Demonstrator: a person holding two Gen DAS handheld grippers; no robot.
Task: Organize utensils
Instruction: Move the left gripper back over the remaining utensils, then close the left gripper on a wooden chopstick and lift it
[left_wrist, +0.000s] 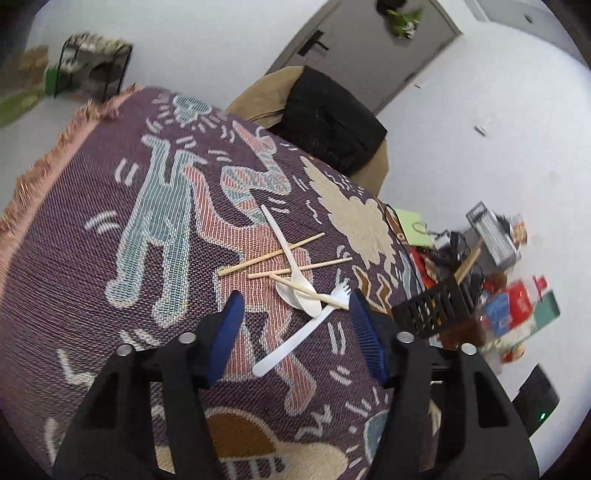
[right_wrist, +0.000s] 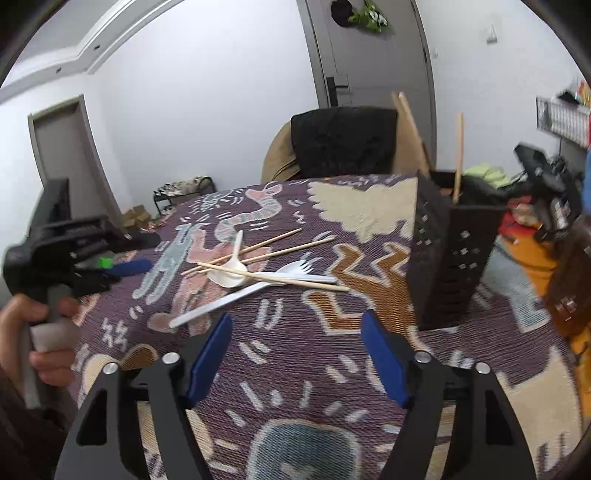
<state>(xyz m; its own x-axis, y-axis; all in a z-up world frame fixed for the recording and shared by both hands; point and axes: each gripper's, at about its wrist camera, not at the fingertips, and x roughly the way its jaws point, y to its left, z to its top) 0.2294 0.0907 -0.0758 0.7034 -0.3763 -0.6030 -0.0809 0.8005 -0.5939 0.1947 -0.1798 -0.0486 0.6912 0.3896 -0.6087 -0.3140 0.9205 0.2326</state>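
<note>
Big patterned tablecloth (right_wrist: 295, 369) over the whole table, black perforated utensil holder (right_wrist: 454, 258) standing upright near the right edge with one chopstick (right_wrist: 459, 158) already poking up out of it. Loose pile sitting mid-table, well apart from the holder: white plastic fork (left_wrist: 295, 334), white spoon (left_wrist: 291, 273), and a few wooden chopsticks (left_wrist: 271, 254) crossed over each other, one chopstick lying right across the spoon bowl and touching the fork's neck.

Key bit for the next grab: from the left wrist view, fork handle running diagonally, handle end down between the fingers' line of sight and tines pointing up and right toward the holder. Pile dead ahead of the left gripper (left_wrist: 295, 310), just beyond the fingertips. Right gripper (right_wrist: 295, 332) hanging further back, pile ahead and slightly left of it, holder off to its right. So probably the left one closer to the fork, though hard to be sure through fisheye.

Both sets of jaws spread wide, blue pads apart, nothing between them, nothing touched. Looks like hovering above the cloth, not resting on it.
</note>
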